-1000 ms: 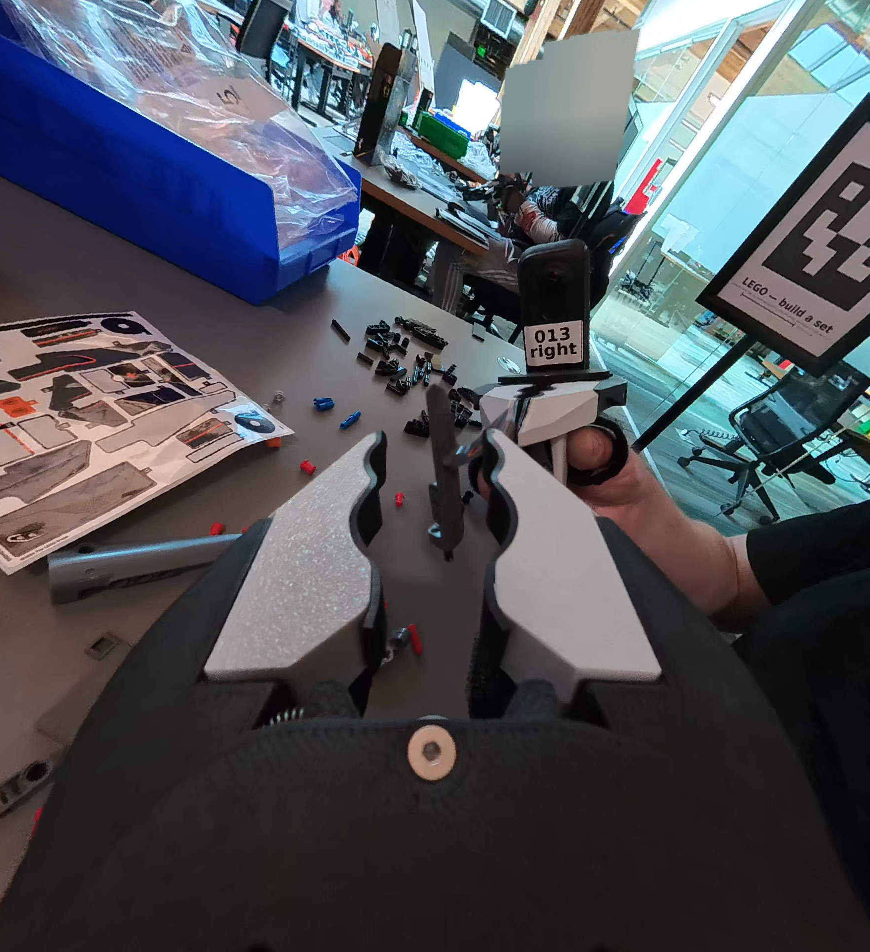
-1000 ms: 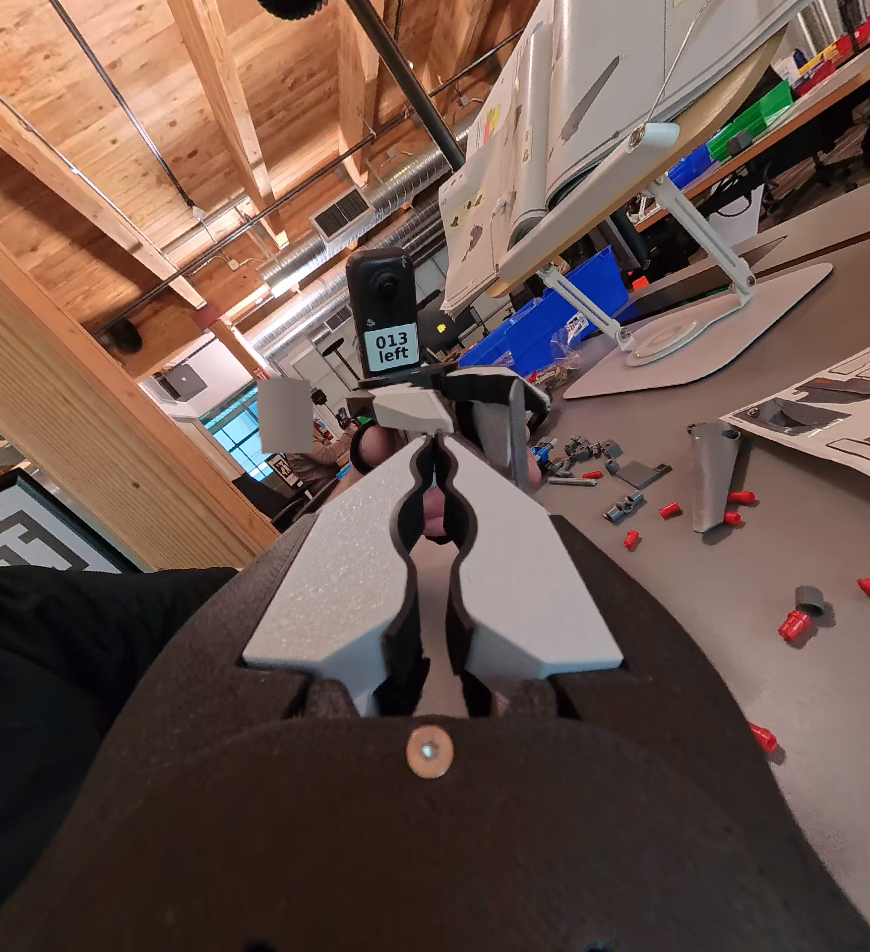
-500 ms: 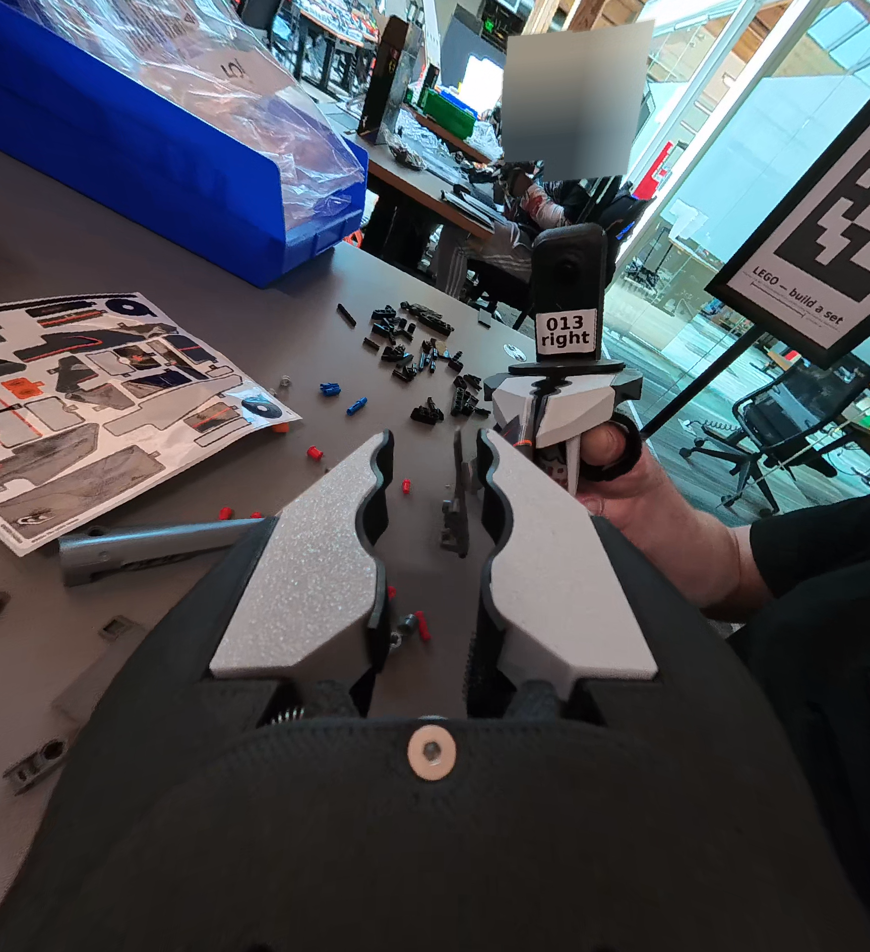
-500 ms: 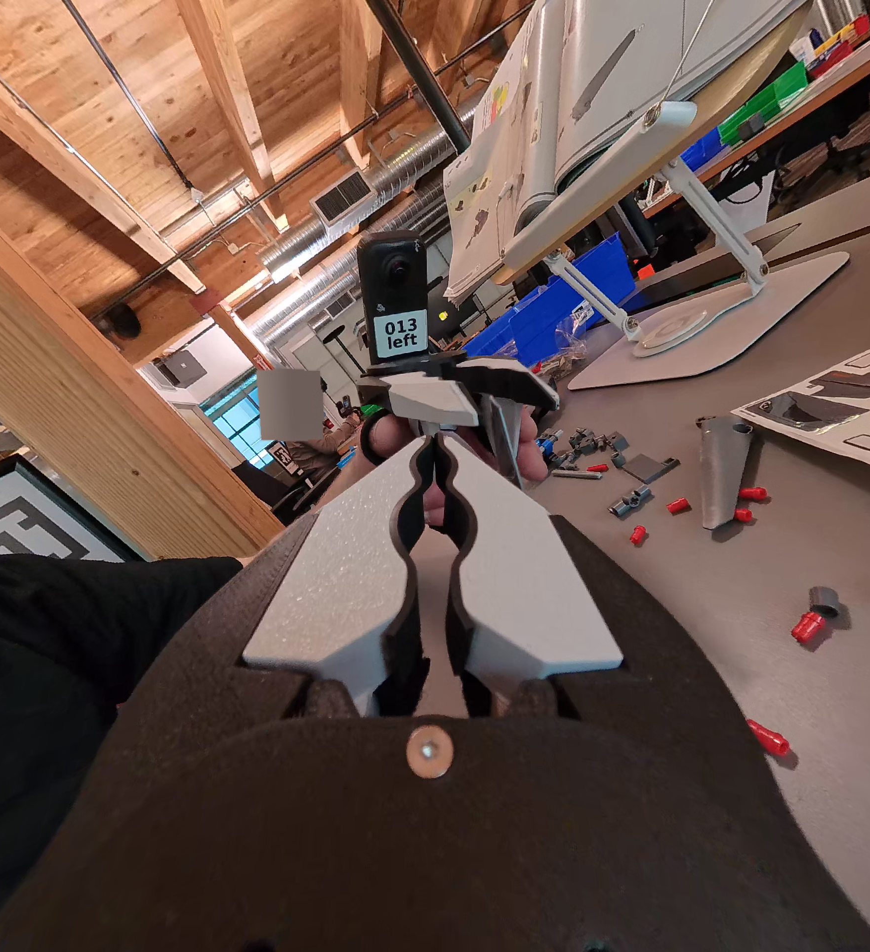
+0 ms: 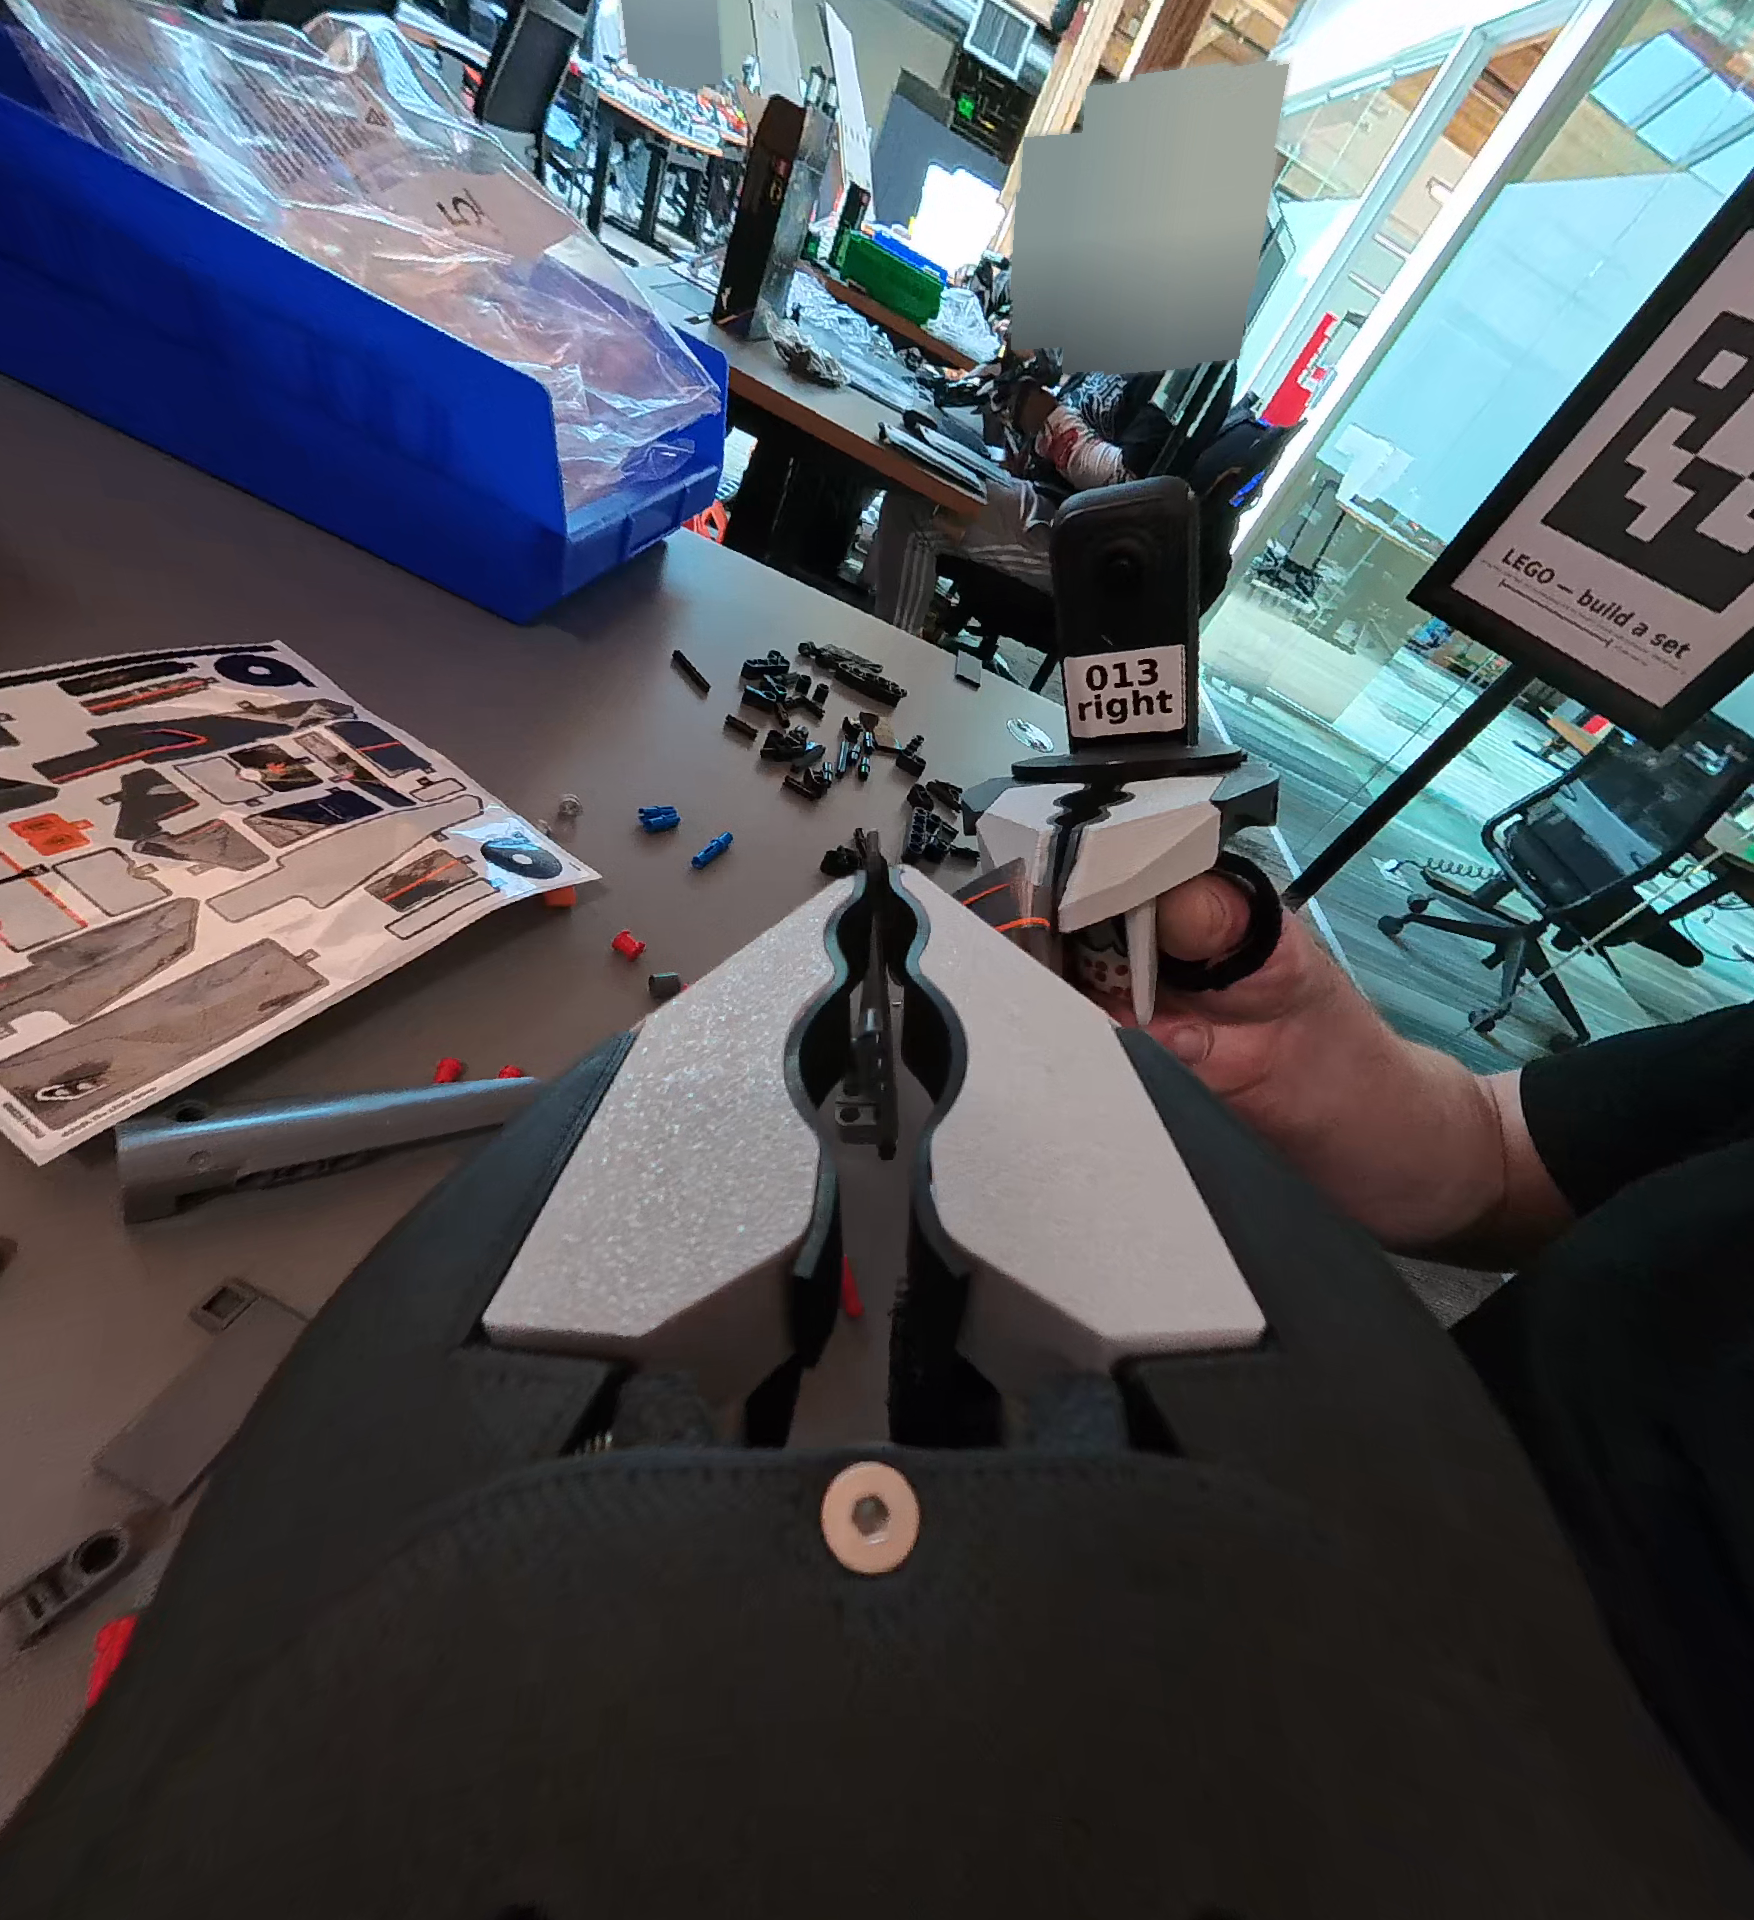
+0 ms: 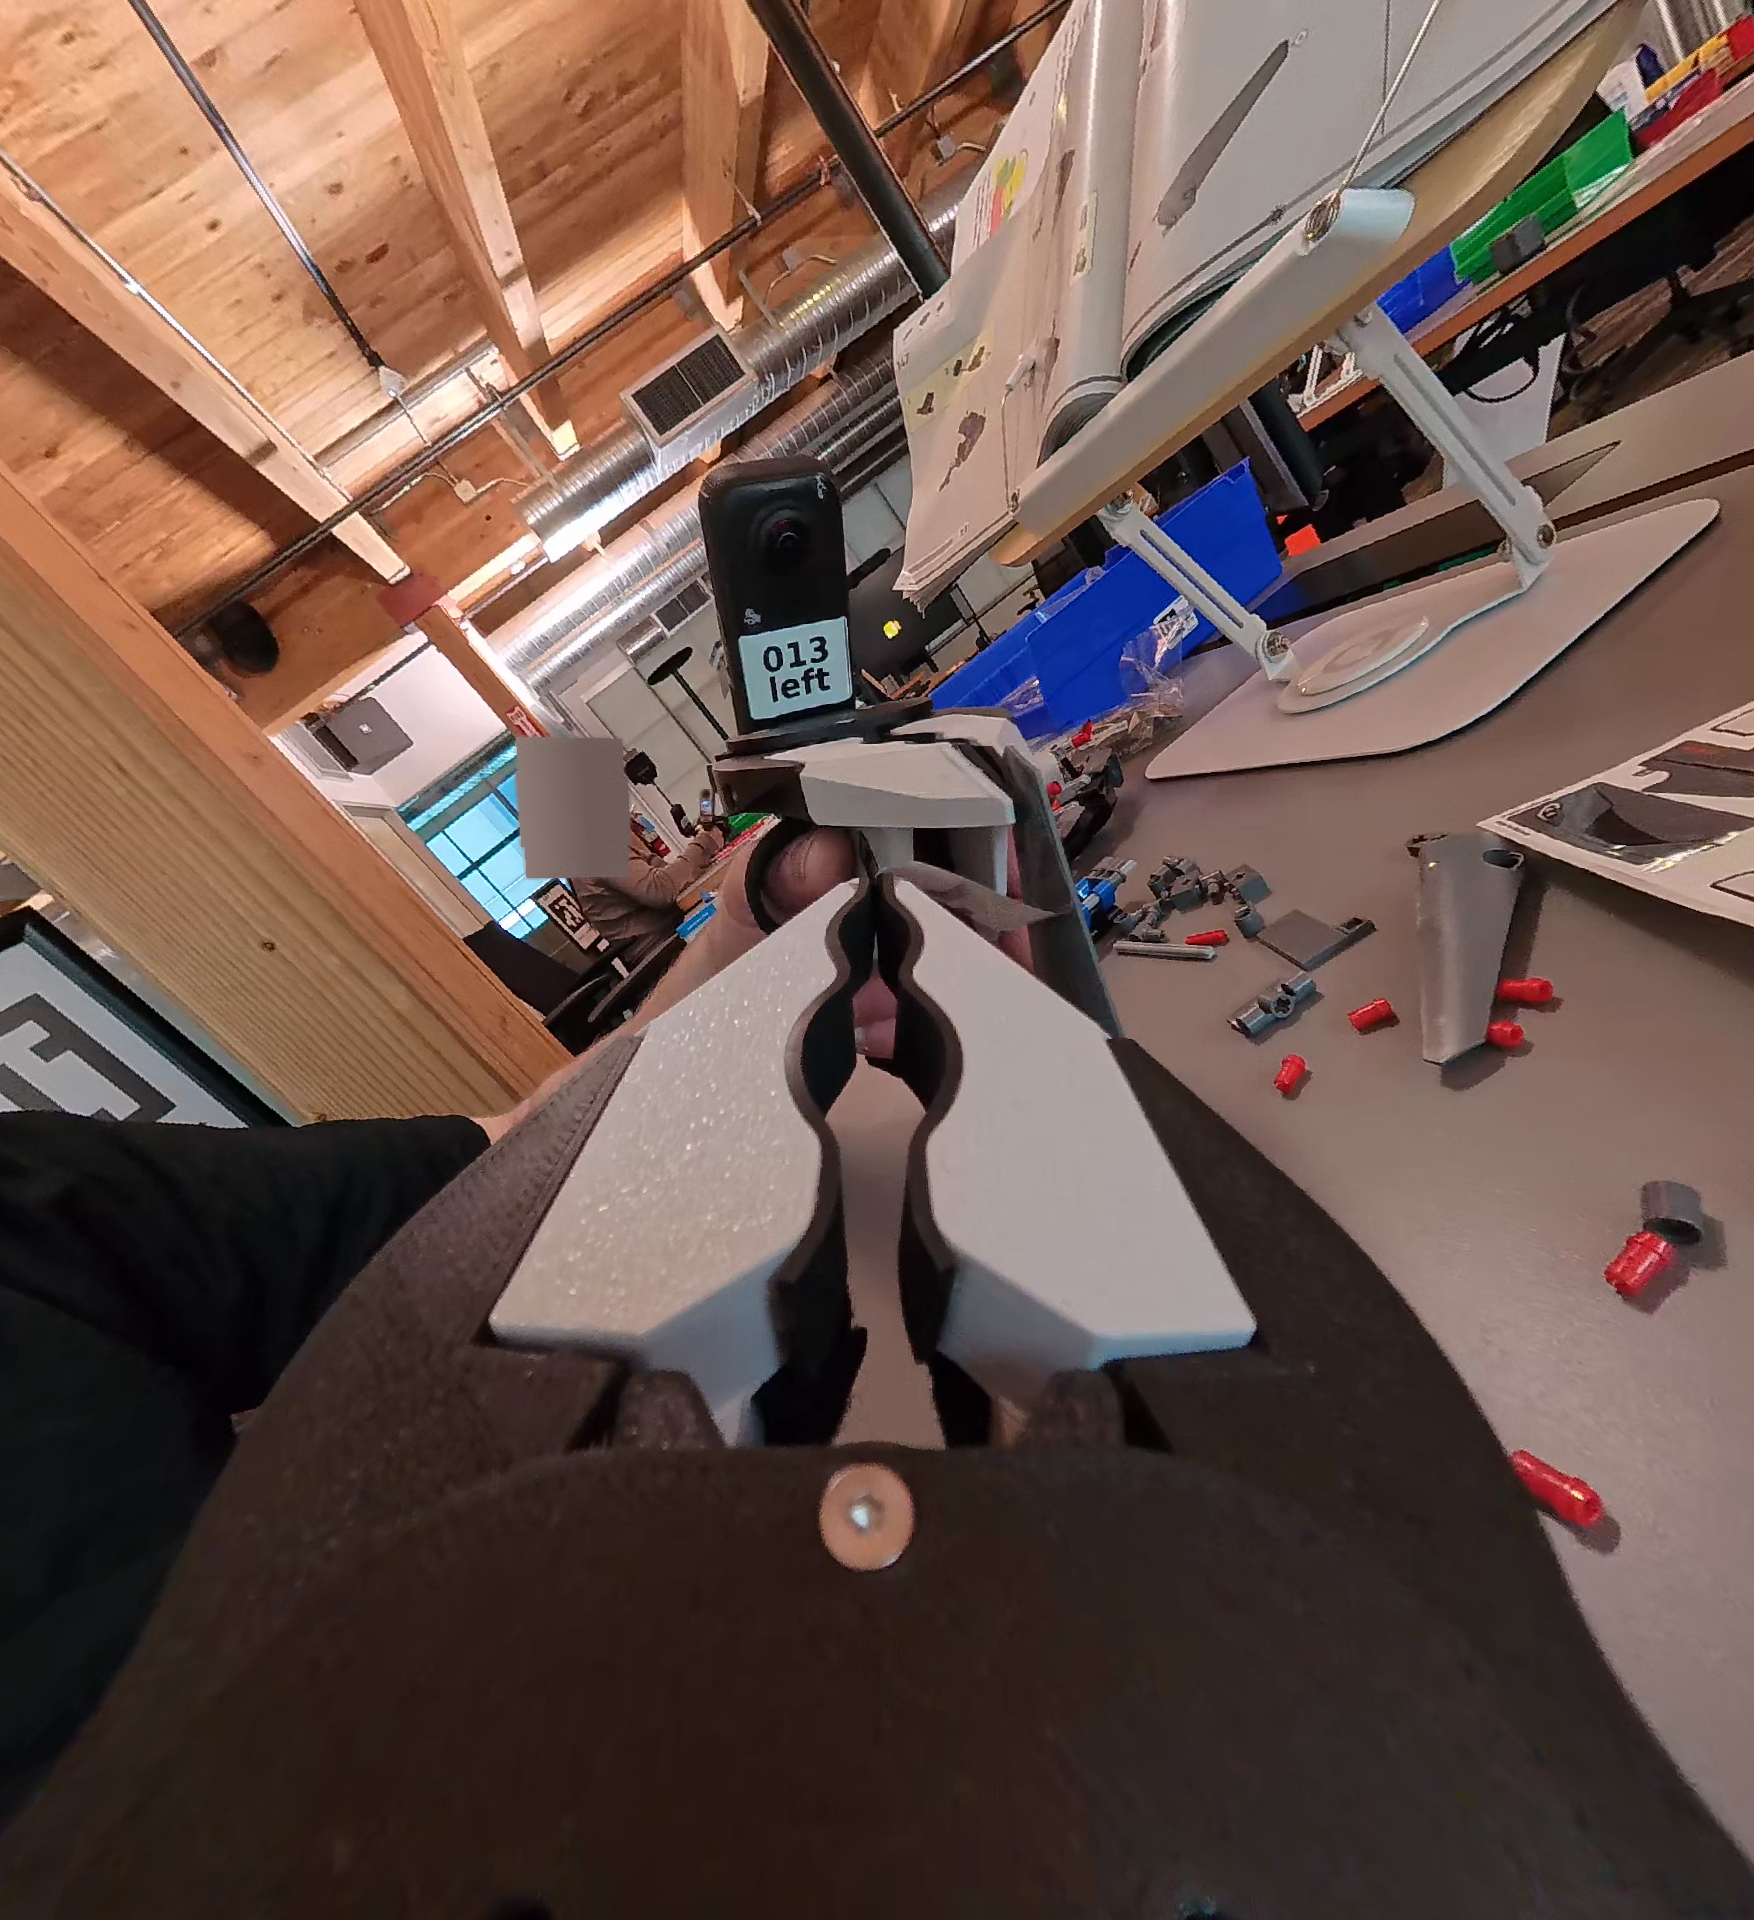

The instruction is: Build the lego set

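While your left gripper [image 5: 878, 914] had stood with its fingers wide a second before, with the thin dark grey lego panel [image 5: 873, 1023] standing free in the gap, those fingers had by this moment closed narrow on the panel and held it edge-on, just above the bench [image 5: 229, 540]. That read as a hand-over, or a re-grip: the left gripper now carried the piece.

Your right gripper [image 6: 878, 904] sat just beyond the panel, its fingers drawn nearly together. The right wrist view showed a dark grey edge at their tips, but whether they pinched it or merely touched it could not be told.

Taking the panel as the landmark, the sticker sheet [image 5: 177, 862] lay well to its left, the long grey beam [image 5: 322, 1138] near its lower left, the scatter of black pins [image 5: 821, 727] beyond it, and a few red pins [image 5: 627, 942] between it and the sheet. The build looked barely begun, most parts lying loose.
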The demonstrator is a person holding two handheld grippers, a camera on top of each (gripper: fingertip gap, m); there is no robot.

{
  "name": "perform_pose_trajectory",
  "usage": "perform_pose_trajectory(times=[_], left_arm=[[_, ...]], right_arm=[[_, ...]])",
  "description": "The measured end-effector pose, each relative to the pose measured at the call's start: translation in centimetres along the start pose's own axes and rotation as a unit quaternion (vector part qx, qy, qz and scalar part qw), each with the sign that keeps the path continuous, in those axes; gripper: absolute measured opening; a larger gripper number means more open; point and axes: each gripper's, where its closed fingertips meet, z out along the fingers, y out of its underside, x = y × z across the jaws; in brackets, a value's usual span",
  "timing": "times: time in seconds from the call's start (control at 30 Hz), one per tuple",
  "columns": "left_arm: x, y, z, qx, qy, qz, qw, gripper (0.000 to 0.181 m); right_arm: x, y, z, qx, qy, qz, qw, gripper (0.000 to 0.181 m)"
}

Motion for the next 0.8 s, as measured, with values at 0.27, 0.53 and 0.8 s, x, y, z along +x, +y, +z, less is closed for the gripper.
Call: perform_pose_trajectory(times=[0.27,0.53,0.8], left_arm=[[-0.3,-1.3,-0.6,0.04,-0.017,0.002,0.999,0.0],[-0.2,-3.2,-1.9,0.087,-0.031,0.011,0.996,0.0],[0.1,-3.9,-2.5,0.11,-0.036,0.023,0.993,0.0]], right_arm=[[-0.1,0.1,0.1,0.004,0.008,-0.004,1.0,0.0],[0.0,-0.2,0.0,0.013,0.012,0.0,1.0,0.0],[-0.3,-0.6,0.1,0.02,0.004,0.01,1.0,0.0]])
